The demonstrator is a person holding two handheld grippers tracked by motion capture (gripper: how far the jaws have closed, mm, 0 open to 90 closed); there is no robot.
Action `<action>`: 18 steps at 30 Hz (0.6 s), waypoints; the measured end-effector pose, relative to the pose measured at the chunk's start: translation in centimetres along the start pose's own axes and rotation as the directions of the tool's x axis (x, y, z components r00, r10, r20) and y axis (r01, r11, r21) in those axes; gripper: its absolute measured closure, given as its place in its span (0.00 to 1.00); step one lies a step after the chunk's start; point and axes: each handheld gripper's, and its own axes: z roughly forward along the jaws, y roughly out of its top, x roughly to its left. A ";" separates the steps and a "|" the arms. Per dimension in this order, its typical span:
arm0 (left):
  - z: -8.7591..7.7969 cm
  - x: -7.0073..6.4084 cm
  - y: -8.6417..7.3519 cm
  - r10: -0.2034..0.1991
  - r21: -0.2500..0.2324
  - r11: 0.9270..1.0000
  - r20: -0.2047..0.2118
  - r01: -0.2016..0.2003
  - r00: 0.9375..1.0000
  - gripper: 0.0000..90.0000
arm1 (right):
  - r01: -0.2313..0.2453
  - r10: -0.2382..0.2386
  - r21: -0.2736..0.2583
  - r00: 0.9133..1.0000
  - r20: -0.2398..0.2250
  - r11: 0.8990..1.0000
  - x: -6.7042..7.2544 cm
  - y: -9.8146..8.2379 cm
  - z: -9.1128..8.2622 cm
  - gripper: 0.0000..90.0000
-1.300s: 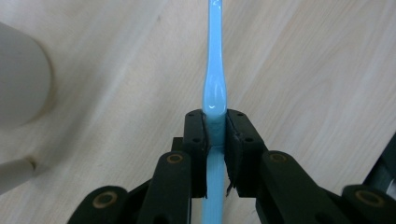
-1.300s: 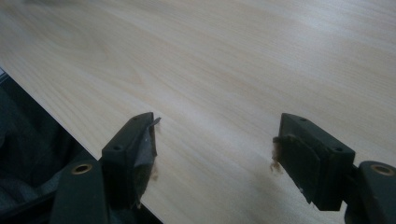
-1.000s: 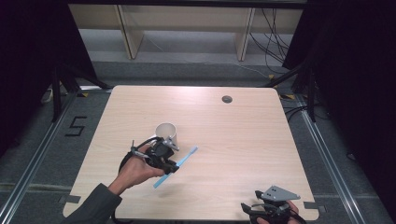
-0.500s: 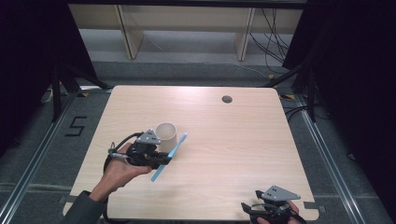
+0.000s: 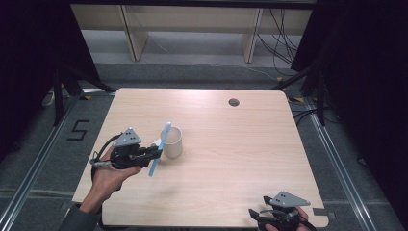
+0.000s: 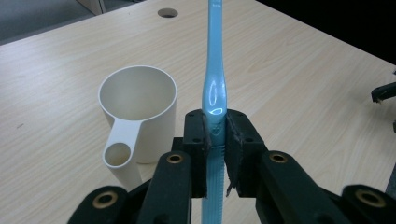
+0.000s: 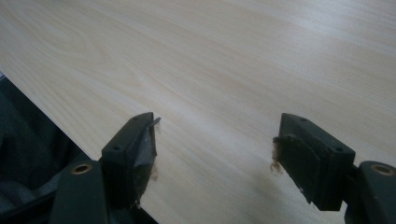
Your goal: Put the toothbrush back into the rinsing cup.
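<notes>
High view: the left gripper (image 5: 153,154) holds a light blue toothbrush (image 5: 160,147) above the wooden table (image 5: 231,144), just beside a cream cup (image 5: 172,142). The toothbrush crosses the cup's left side, its upper end standing past the rim and its lower end hanging nearer the person than the cup. Left gripper view: both jaws are clamped on the toothbrush handle (image 6: 214,98), pads pressed flat against it; the cup (image 6: 137,112) stands left of the jaws, upright, its flat handle with a round hole pointing toward the camera. The right gripper (image 5: 262,214) rests well apart from the cup, at the table's near right edge. Right gripper view: its jaws stand wide apart over bare wood (image 7: 224,70), nothing between them.
</notes>
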 end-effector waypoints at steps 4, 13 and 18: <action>-0.2 0.6 -0.3 -0.017 -0.033 0.999 -0.028 0.016 0.999 0.88 | 0.023 -0.023 -0.007 1.000 -0.001 1.000 -0.2 0.0 0.1 0.33; -0.3 0.7 -0.5 -0.025 -0.136 0.991 -0.045 0.019 0.999 0.88 | 0.022 -0.022 -0.007 1.000 0.013 1.000 -0.2 0.0 0.0 0.33; -0.5 0.7 -0.4 -0.035 -0.191 0.981 -0.074 0.020 0.997 0.88 | 0.023 -0.023 -0.004 1.000 0.011 1.000 -0.2 0.0 0.0 0.33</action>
